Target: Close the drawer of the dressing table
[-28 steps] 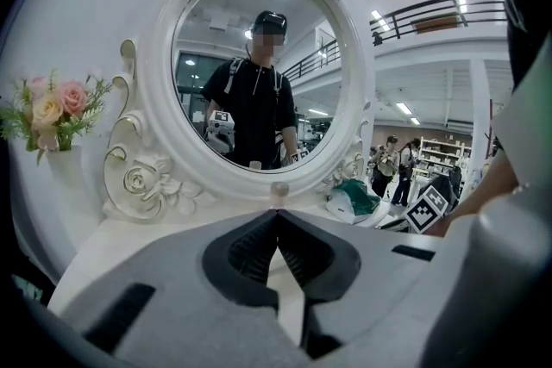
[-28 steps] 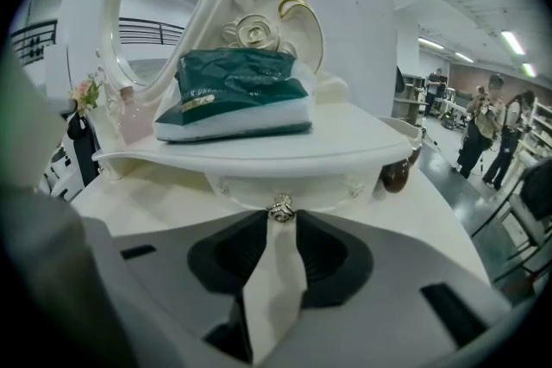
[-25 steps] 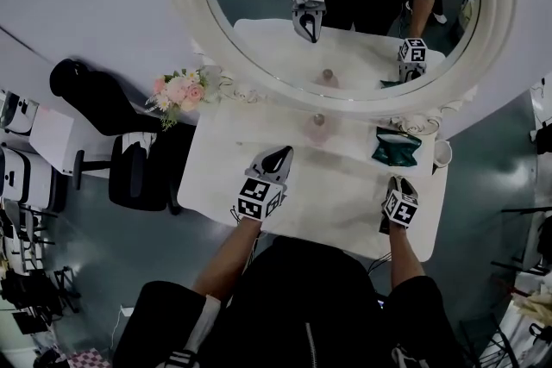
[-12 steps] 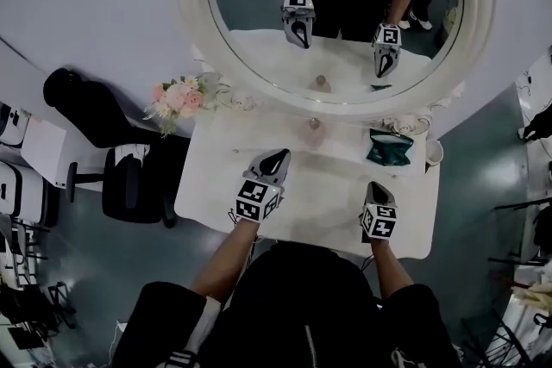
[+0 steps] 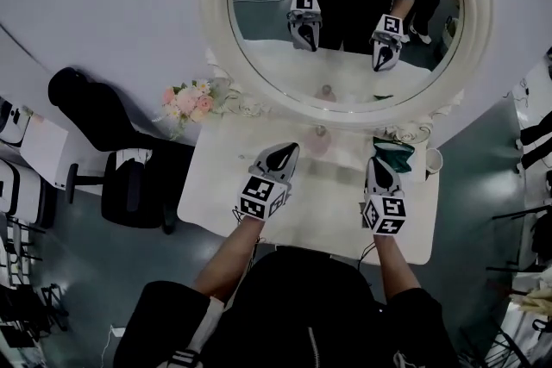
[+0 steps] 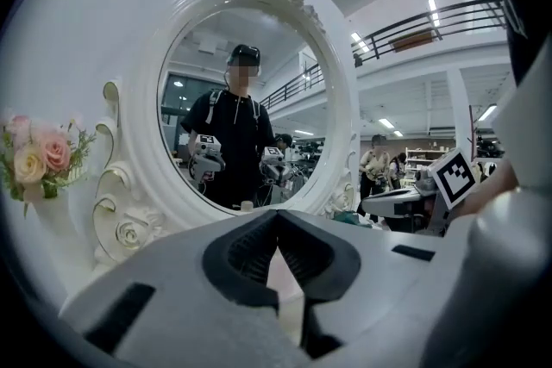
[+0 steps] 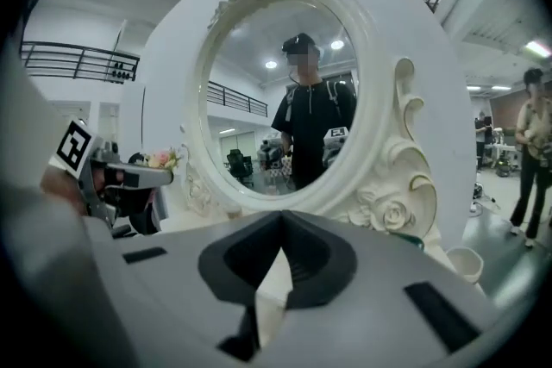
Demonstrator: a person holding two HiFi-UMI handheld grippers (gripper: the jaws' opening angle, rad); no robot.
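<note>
The white dressing table [image 5: 224, 194] stands under an oval mirror [image 5: 345, 21]. Its drawer front shows in no view, as I look straight down on the top. Over the middle of the table top my left gripper [image 5: 285, 151] hovers with its jaws shut and nothing between them; the left gripper view shows the tips [image 6: 276, 215] meeting, aimed at the mirror. My right gripper [image 5: 377, 163] hangs above the table's right part, jaws shut and empty, tips [image 7: 281, 216] together and also facing the mirror. Both grippers are reflected in the glass.
On the table's back edge are pink flowers [image 5: 188, 99], a small pink bottle [image 5: 320, 139], a green pouch [image 5: 397, 153] and a white cup [image 5: 434, 160]. A black chair [image 5: 129, 185] stands left of the table. People stand in the hall at right [image 7: 535, 151].
My right gripper has lifted from the table's front right edge and come forward over the top. The left gripper has risen a little. The head view has shifted slightly.
</note>
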